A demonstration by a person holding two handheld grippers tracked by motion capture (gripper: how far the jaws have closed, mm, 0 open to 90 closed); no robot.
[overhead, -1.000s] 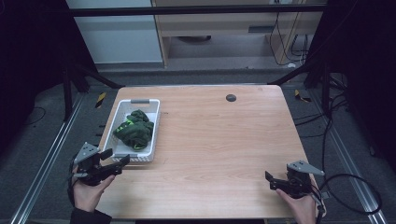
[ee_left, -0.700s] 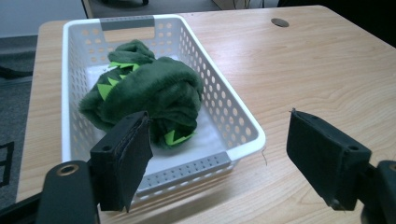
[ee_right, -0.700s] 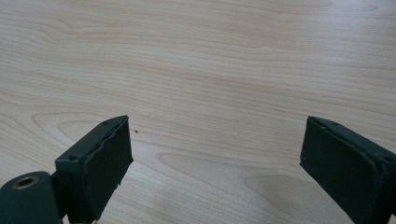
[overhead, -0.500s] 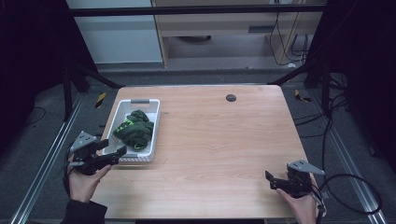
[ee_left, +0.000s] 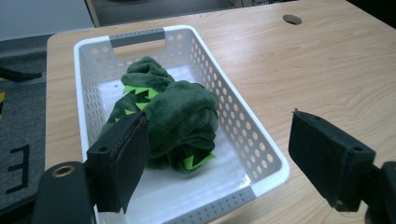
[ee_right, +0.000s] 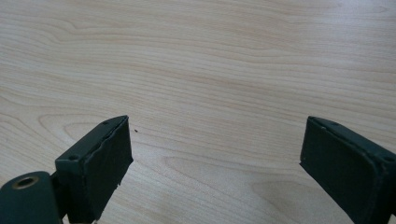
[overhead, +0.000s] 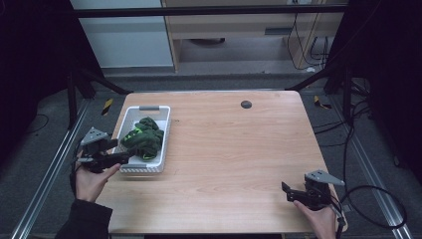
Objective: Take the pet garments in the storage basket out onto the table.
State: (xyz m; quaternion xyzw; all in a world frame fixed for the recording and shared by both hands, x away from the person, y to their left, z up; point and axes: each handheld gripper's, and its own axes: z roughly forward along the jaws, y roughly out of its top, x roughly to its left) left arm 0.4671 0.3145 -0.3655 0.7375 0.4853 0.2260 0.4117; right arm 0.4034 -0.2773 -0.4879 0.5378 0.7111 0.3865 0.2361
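So the wooden table (overhead: 224,149) is mostly bare. The white basket (ee_left: 261,154) sits near its left edge with the green plush toy (ee_left: 182,116) bunched up inside. The left gripper (overhead: 122,158) has just swung up from the table's front corner to the basket's near end, claw wide open and empty, probably lining up a grab. The right gripper (overhead: 291,191) is parked at the near right edge, also open.

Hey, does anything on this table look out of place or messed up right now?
Nothing stands out. The green plush toy lies crumpled inside the white basket, which sits flat on the table; nothing looks spilled or damaged.
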